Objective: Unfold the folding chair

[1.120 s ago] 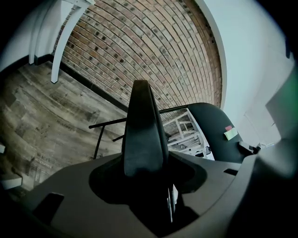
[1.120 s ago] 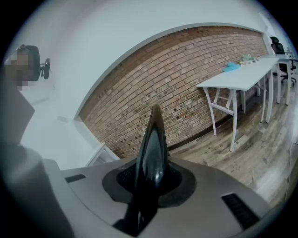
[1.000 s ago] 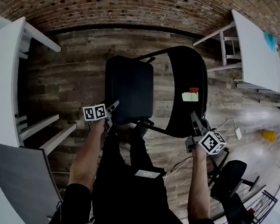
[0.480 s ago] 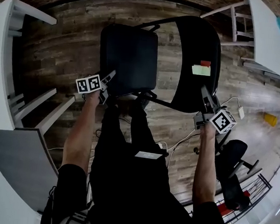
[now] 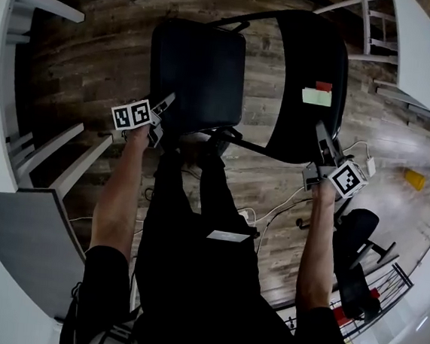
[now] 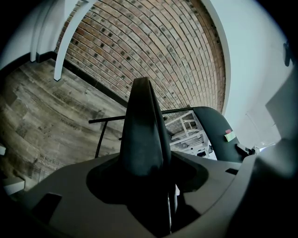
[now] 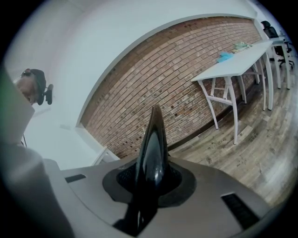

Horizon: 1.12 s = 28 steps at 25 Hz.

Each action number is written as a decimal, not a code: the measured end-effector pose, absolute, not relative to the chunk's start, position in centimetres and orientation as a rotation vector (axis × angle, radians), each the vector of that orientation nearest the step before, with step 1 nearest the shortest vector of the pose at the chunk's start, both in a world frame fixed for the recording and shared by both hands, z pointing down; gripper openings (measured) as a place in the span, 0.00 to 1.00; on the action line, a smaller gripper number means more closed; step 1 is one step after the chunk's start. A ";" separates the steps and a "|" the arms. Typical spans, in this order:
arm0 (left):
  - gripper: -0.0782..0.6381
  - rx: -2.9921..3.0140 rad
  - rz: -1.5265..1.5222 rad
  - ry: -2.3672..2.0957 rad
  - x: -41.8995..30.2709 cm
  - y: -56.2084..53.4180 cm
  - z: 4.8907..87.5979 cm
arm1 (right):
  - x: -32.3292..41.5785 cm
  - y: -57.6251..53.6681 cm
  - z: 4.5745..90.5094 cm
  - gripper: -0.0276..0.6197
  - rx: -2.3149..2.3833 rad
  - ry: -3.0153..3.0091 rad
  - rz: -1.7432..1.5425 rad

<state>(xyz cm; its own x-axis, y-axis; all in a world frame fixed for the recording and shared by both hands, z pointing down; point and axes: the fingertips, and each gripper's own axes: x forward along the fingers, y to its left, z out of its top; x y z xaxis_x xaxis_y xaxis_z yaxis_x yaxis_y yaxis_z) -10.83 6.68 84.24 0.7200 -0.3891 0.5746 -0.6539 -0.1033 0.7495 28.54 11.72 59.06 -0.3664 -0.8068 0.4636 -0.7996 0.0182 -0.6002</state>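
Left of the right gripper [image 5: 323, 136], the seat [image 5: 198, 67] hides the chair legs beneath it, and the person's legs [image 5: 197, 196] cover the rest. Beyond the gripper, print on the backrest [image 5: 302, 55] labels [image 5: 317, 96] is too small to read. The white counter [image 5: 425, 67] farther on runs off the picture's edge.

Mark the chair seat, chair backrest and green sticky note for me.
chair seat [image 5: 198, 67]: head view, middle of the cushion.
chair backrest [image 5: 306, 55]: head view, panel above the note.
green sticky note [image 5: 316, 97]: head view, centre of the paper.
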 end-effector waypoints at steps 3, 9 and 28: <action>0.48 1.714 0.281 -0.826 -10.8 7.7 84.9 | 29.2 12.8 59.7 0.15 -1.762 2.209 -1.334; 0.49 1.722 0.283 -0.825 -11.5 7.7 85.5 | 29.4 12.8 60.3 0.15 -1.692 2.201 -1.335; 0.54 1.706 0.300 -0.813 -13.6 7.5 88.6 | 31.2 12.5 63.1 0.15 -1.563 2.166 -1.344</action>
